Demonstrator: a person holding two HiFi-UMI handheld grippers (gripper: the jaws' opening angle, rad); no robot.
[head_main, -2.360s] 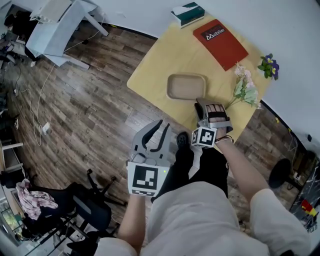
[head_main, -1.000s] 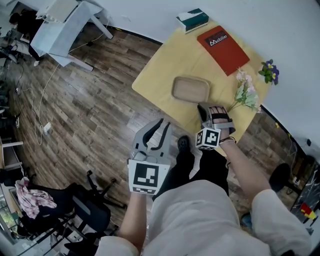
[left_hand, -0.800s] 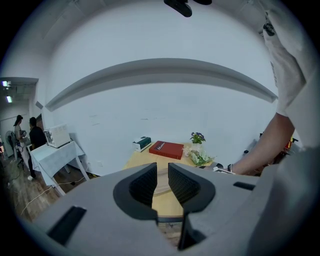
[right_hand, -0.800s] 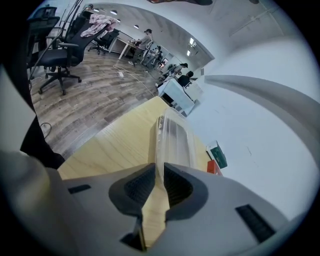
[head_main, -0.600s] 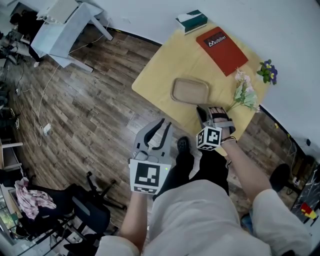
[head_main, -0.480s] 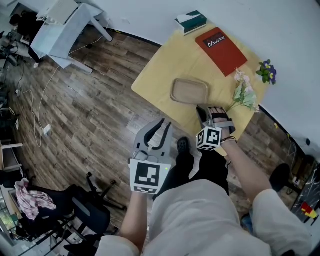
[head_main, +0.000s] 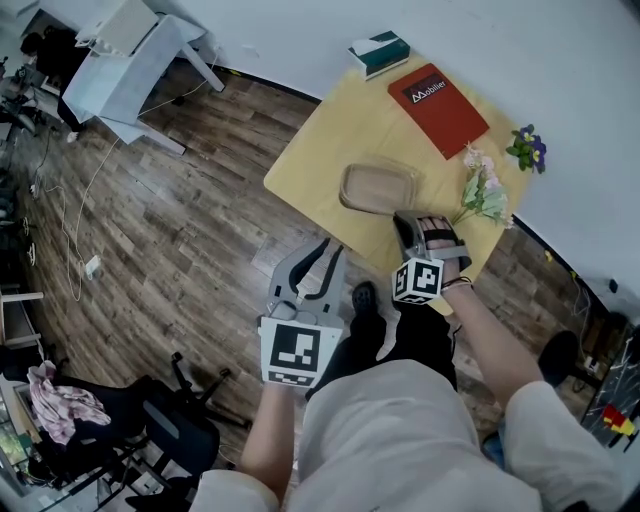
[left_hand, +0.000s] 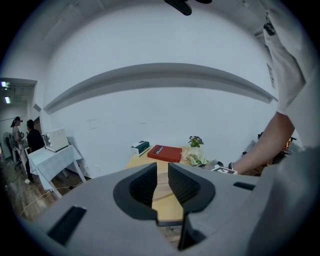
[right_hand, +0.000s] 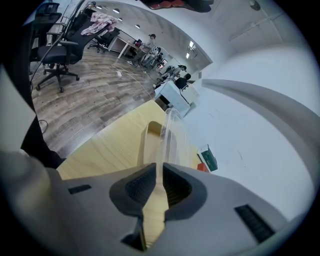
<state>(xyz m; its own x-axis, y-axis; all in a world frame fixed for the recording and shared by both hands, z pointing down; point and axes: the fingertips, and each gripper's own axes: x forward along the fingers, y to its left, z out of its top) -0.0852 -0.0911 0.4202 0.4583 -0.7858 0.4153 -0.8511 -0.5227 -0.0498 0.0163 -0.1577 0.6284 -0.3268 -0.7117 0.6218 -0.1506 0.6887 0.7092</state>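
In the head view, the right gripper is holding a clear plastic piece over the table's near edge, just beside the tan tray. In the left gripper view, the left gripper's jaws are sitting a little apart, with nothing between them. In the right gripper view, the jaws are pinching the piece's near end, and its long side is pointing far, toward the tray.

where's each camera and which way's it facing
Head view: on the head, steeply down at table, left claw, right claw, arms, legs.
Left gripper view: on open left claw, toward table and red book; right forearm shows.
Right gripper view: on right claw, along its clear plastic piece toward the tray.
All share the table.
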